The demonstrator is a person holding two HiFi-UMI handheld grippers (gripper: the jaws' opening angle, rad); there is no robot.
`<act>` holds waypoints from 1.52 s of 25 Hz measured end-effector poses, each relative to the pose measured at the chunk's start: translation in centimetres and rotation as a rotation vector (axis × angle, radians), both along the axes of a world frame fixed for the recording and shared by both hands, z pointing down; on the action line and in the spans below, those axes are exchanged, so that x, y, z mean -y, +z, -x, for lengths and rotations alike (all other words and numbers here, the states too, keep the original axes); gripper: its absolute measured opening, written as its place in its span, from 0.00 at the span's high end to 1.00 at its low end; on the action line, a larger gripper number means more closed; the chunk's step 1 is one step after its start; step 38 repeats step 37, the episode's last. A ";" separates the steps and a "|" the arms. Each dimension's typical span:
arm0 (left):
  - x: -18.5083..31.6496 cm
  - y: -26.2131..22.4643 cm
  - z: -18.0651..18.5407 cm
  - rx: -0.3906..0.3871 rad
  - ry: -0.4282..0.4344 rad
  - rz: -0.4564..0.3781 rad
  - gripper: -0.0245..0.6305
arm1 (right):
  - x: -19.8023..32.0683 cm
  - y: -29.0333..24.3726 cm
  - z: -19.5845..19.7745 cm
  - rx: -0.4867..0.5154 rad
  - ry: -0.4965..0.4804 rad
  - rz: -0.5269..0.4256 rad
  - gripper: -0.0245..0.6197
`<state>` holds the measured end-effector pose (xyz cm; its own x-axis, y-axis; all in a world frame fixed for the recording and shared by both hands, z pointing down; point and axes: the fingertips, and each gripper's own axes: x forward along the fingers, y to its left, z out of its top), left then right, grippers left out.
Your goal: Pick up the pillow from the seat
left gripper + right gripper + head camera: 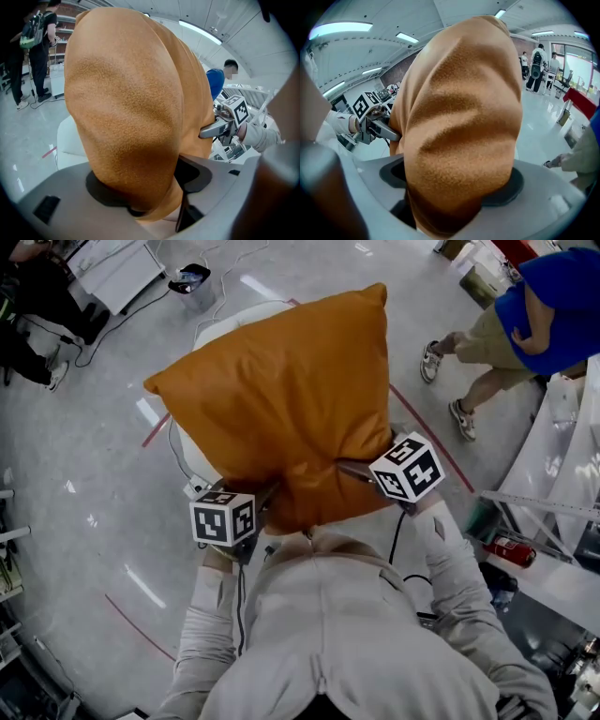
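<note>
An orange pillow [281, 399] hangs in the air above the white seat [223, 321], pinched at its lower edge from both sides. My left gripper [266, 498] is shut on the pillow's lower left corner, and the fabric bulges out between its jaws [126, 108]. My right gripper [354, 470] is shut on the lower right part, where the pillow [459, 117] fills the gap between its jaws. Across the pillow, the left gripper view shows the right gripper [212, 130], and the right gripper view shows the left gripper [383, 131]. A bit of the seat [69, 140] shows below the pillow.
A person in a blue shirt [530, 320] stands at the upper right. A red fire extinguisher [511, 549] lies by white racks on the right. A small bin [192, 282] and cables sit beyond the seat. Red tape lines [139, 626] mark the floor. More people [539, 61] stand farther off.
</note>
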<state>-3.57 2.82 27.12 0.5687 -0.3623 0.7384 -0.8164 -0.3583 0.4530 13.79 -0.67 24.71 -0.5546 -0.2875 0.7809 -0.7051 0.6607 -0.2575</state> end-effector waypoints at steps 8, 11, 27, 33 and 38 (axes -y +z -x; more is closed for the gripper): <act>-1.7 -2.0 0.1 0.000 -0.010 -0.032 0.52 | -1.5 -2.0 0.2 0.013 -0.022 -0.032 0.33; -1.6 -2.5 0.4 0.011 -0.011 -0.045 0.52 | -1.5 -2.5 0.4 0.023 -0.024 -0.045 0.33; -0.8 -3.0 0.9 0.014 -0.043 -0.065 0.52 | -0.2 -2.9 1.0 0.027 -0.058 -0.071 0.33; -0.5 -3.2 1.2 0.010 -0.040 -0.061 0.52 | 0.1 -3.1 1.2 0.032 -0.057 -0.068 0.33; -0.2 -3.4 0.9 0.007 -0.035 -0.056 0.52 | 0.2 -3.4 0.9 0.028 -0.053 -0.063 0.33</act>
